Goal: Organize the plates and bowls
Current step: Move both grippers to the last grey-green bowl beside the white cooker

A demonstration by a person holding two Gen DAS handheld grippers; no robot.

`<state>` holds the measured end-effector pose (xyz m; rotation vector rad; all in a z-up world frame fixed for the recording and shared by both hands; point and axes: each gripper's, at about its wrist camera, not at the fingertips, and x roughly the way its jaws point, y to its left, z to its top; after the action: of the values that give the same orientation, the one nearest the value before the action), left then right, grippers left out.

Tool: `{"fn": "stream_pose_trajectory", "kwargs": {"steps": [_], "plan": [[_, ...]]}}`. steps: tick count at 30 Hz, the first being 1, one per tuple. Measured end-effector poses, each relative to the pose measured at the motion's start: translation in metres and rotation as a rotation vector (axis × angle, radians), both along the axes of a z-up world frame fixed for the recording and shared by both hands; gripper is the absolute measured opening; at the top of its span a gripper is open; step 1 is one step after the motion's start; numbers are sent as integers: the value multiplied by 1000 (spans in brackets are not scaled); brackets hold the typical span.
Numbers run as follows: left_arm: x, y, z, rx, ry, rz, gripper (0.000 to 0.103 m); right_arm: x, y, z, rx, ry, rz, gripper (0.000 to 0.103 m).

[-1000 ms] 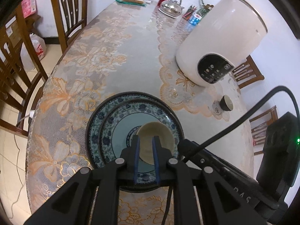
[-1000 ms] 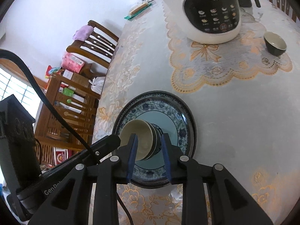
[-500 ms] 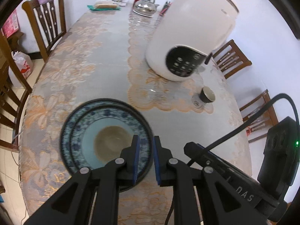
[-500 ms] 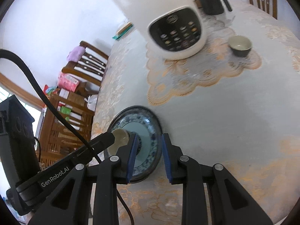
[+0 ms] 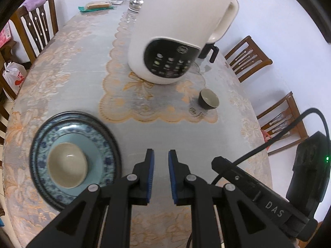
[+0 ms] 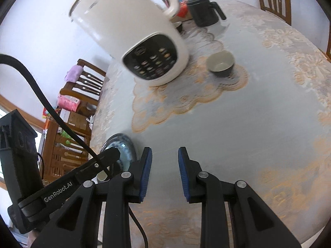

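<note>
1. Tongs of the left gripper (image 5: pixel 161 155) stand slightly apart, holding nothing, above the lace-covered table (image 5: pixel 144 132).
2. Right gripper (image 6: pixel 164 153): blue pads parted wide, holding nothing.
3. Beige round bowl (image 5: pixel 67 167) sits on stacked blue-patterned plates (image 5: pixel 107 144), at nine o'clock from the left gripper.
4. Small dark cup (image 5: pixel 208 99) stands near the white electric cooker (image 5: pixel 175 33), at one o'clock.
</note>
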<state>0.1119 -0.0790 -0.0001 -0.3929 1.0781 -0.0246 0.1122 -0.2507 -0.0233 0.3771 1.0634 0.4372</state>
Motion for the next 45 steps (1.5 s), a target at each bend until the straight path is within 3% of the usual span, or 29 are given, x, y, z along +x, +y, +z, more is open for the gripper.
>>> {"fn": "stream_pose_trajectory", "kwargs": {"steps": [23, 45], "plan": [[91, -85, -31, -20, -17, -11, 13, 84, -85, -16, -54, -3, 57, 27], [166, -106, -70, -17, 23, 54, 13, 178, -82, -38, -53, -8, 127, 26]]}}
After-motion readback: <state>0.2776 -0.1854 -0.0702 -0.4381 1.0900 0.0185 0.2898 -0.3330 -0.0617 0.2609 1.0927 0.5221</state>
